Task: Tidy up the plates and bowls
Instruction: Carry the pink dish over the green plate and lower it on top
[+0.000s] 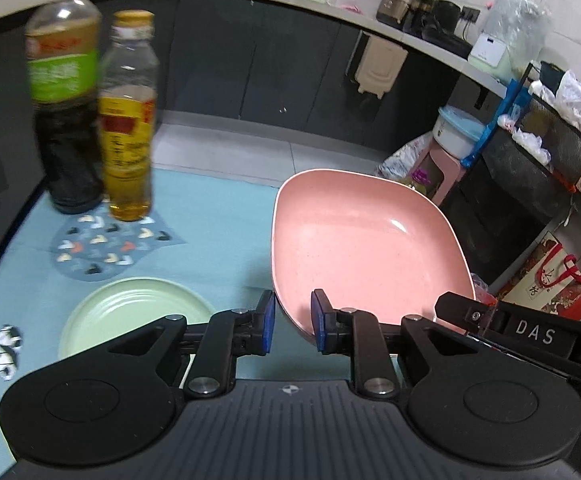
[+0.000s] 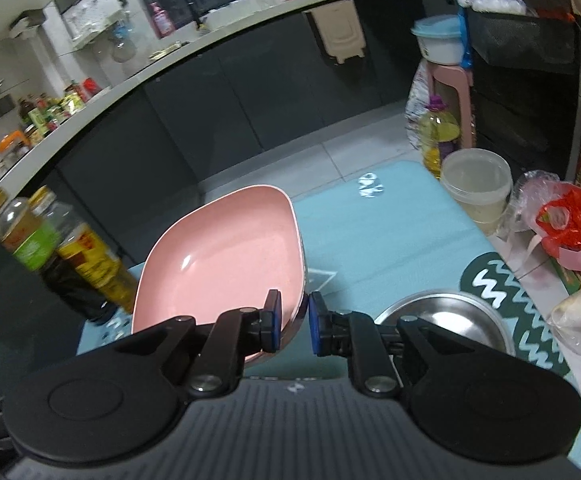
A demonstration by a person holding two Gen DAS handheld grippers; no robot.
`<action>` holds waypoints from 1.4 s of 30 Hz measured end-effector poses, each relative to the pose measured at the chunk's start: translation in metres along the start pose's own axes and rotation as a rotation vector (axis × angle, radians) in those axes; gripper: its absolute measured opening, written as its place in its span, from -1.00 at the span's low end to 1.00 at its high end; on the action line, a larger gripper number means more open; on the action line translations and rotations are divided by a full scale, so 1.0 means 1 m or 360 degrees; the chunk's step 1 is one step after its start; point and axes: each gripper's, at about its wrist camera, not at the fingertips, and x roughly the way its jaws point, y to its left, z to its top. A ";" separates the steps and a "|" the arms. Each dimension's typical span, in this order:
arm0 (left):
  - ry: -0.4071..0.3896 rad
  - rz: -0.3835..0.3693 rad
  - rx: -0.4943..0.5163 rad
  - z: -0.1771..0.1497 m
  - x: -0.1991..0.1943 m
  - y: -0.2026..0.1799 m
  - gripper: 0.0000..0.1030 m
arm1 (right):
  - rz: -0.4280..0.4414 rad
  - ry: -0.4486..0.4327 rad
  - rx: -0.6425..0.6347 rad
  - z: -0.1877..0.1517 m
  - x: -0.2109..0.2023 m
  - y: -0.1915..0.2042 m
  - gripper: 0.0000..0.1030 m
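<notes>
A pink square plate (image 1: 370,248) hangs tilted above the light blue table mat (image 1: 218,216), held from two sides. My left gripper (image 1: 293,320) is shut on its near left rim. One finger (image 1: 456,304) of the right gripper shows at the plate's right rim. In the right wrist view the pink plate (image 2: 226,256) sits left of centre, and my right gripper (image 2: 293,320) is shut on its right edge. A pale green round plate (image 1: 138,312) lies on the mat below left. A steel bowl (image 2: 446,316) rests on a dark green zigzag mat (image 2: 530,320) to the right.
Two tall bottles, a dark one (image 1: 66,120) and a yellow oil one (image 1: 128,132), stand at the back left on a patterned coaster (image 1: 102,248). A clear plastic tub (image 2: 476,188), bags (image 2: 566,224) and a floor oil jug (image 2: 438,136) crowd the right side.
</notes>
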 end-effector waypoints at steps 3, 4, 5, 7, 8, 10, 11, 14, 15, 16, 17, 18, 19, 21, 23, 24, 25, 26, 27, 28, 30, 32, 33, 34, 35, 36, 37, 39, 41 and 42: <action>-0.0037 0.0028 -0.0001 -0.003 -0.015 0.012 -0.66 | 0.0019 0.0001 -0.0040 -0.007 -0.005 0.014 -0.69; -0.0046 0.0035 -0.0005 -0.004 -0.021 0.016 -0.66 | 0.0028 0.0005 -0.0057 -0.009 -0.005 0.019 -0.69; -0.0052 0.0042 -0.0010 -0.005 -0.025 0.021 -0.66 | 0.0035 0.0009 -0.0067 -0.012 -0.006 0.022 -0.69; -0.0065 0.0049 -0.0025 -0.007 -0.033 0.031 -0.66 | 0.0051 0.0020 -0.0085 -0.015 -0.007 0.031 -0.69; -0.0073 0.0053 -0.0033 -0.008 -0.037 0.036 -0.66 | 0.0058 0.0024 -0.0093 -0.016 -0.007 0.035 -0.69; -0.0089 0.0066 -0.0050 -0.010 -0.045 0.047 -0.66 | 0.0073 0.0033 -0.0113 -0.020 -0.007 0.043 -0.69; -0.0092 0.0076 -0.0056 -0.011 -0.048 0.051 -0.66 | 0.0081 0.0038 -0.0125 -0.022 -0.007 0.046 -0.69; -0.0078 0.0117 -0.0084 -0.016 -0.056 0.066 -0.66 | 0.0109 0.0062 -0.0153 -0.029 -0.006 0.057 -0.68; -0.0070 0.0128 -0.0098 -0.017 -0.058 0.072 -0.66 | 0.0119 0.0075 -0.0157 -0.032 -0.004 0.062 -0.68; -0.0062 0.0136 -0.0111 -0.018 -0.059 0.078 -0.65 | 0.0131 0.0090 -0.0165 -0.034 -0.002 0.066 -0.68; -0.0056 0.0143 -0.0121 -0.020 -0.061 0.082 -0.65 | 0.0140 0.0098 -0.0174 -0.035 -0.002 0.068 -0.68; -0.0047 0.0151 -0.0136 -0.021 -0.062 0.088 -0.65 | 0.0147 0.0107 -0.0189 -0.037 -0.001 0.072 -0.68; -0.0039 0.0157 -0.0146 -0.023 -0.063 0.091 -0.65 | 0.0153 0.0113 -0.0200 -0.040 -0.001 0.076 -0.68; -0.0026 0.0164 -0.0165 -0.026 -0.064 0.099 -0.65 | 0.0159 0.0126 -0.0218 -0.046 -0.001 0.085 -0.68; -0.0020 0.0167 -0.0183 -0.028 -0.065 0.106 -0.65 | 0.0166 0.0141 -0.0228 -0.050 0.001 0.090 -0.68; -0.0018 0.0169 -0.0190 -0.029 -0.065 0.110 -0.65 | 0.0167 0.0149 -0.0234 -0.052 0.002 0.093 -0.67; -0.0017 0.0170 -0.0195 -0.031 -0.065 0.113 -0.65 | 0.0167 0.0155 -0.0242 -0.055 0.002 0.096 -0.67; -0.0013 0.0173 -0.0202 -0.032 -0.065 0.117 -0.65 | 0.0165 0.0161 -0.0249 -0.058 0.002 0.099 -0.67; -0.0010 0.0177 -0.0206 -0.032 -0.065 0.119 -0.65 | 0.0164 0.0168 -0.0255 -0.061 0.003 0.101 -0.67; -0.0008 0.0180 -0.0207 -0.033 -0.065 0.121 -0.65 | 0.0164 0.0177 -0.0259 -0.063 0.004 0.103 -0.66; -0.0005 0.0185 -0.0208 -0.035 -0.064 0.123 -0.65 | 0.0160 0.0191 -0.0264 -0.066 0.006 0.106 -0.66; -0.0001 0.0190 -0.0204 -0.037 -0.064 0.125 -0.65 | 0.0155 0.0200 -0.0270 -0.069 0.007 0.109 -0.66; 0.0004 0.0190 -0.0203 -0.037 -0.062 0.125 -0.65 | 0.0152 0.0204 -0.0273 -0.071 0.008 0.109 -0.66; 0.0010 0.0189 -0.0205 -0.038 -0.061 0.126 -0.65 | 0.0149 0.0208 -0.0274 -0.072 0.008 0.110 -0.66; 0.0016 0.0188 -0.0207 -0.038 -0.060 0.127 -0.65 | 0.0145 0.0211 -0.0276 -0.073 0.008 0.111 -0.66; 0.0023 0.0187 -0.0208 -0.039 -0.059 0.128 -0.65 | 0.0141 0.0214 -0.0277 -0.074 0.009 0.112 -0.66; 0.0029 0.0187 -0.0210 -0.040 -0.057 0.129 -0.65 | 0.0137 0.0217 -0.0280 -0.075 0.009 0.112 -0.66; 0.0039 0.0185 -0.0211 -0.041 -0.055 0.131 -0.65 | 0.0132 0.0224 -0.0281 -0.077 0.011 0.113 -0.65; 0.0048 0.0186 -0.0209 -0.043 -0.053 0.132 -0.64 | 0.0124 0.0233 -0.0281 -0.078 0.013 0.114 -0.65; 0.0054 0.0187 -0.0209 -0.044 -0.052 0.133 -0.64 | 0.0121 0.0237 -0.0280 -0.079 0.014 0.114 -0.65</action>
